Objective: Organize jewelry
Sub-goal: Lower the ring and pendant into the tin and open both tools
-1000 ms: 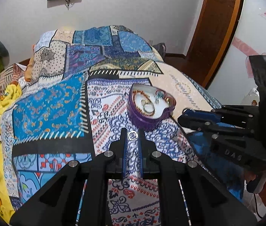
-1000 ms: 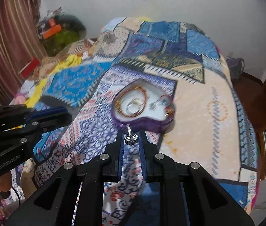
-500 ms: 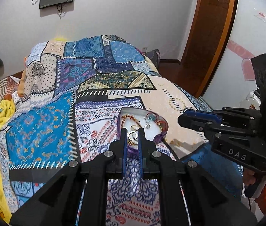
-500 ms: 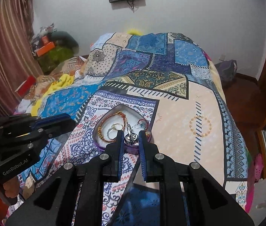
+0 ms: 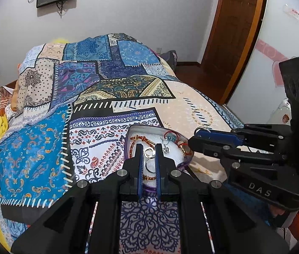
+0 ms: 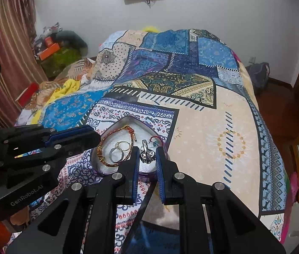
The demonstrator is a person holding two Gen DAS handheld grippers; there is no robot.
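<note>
Both grippers have advanced over the tray [image 6: 115, 124] since 1.0 s ago. Left gripper [image 5: 149, 148]: tongs narrowly apart around a small ring [image 5: 148, 152]; contact unclear. Right gripper [image 6: 147, 151]: tongs slightly apart, a silver charm [image 6: 147, 155] between them, grip unclear. Heart-shaped tray on quilt [image 6: 202, 127] holds bracelet [image 6: 107, 148], two rings [image 6: 118, 149].

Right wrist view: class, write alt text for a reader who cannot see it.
The right gripper, jaws parted, hangs over a heart-shaped purple tray on a patchwork bedspread, with a silver ring between its fingers. The tray holds a braided bracelet and hoop rings; the left gripper is beside it.
</note>
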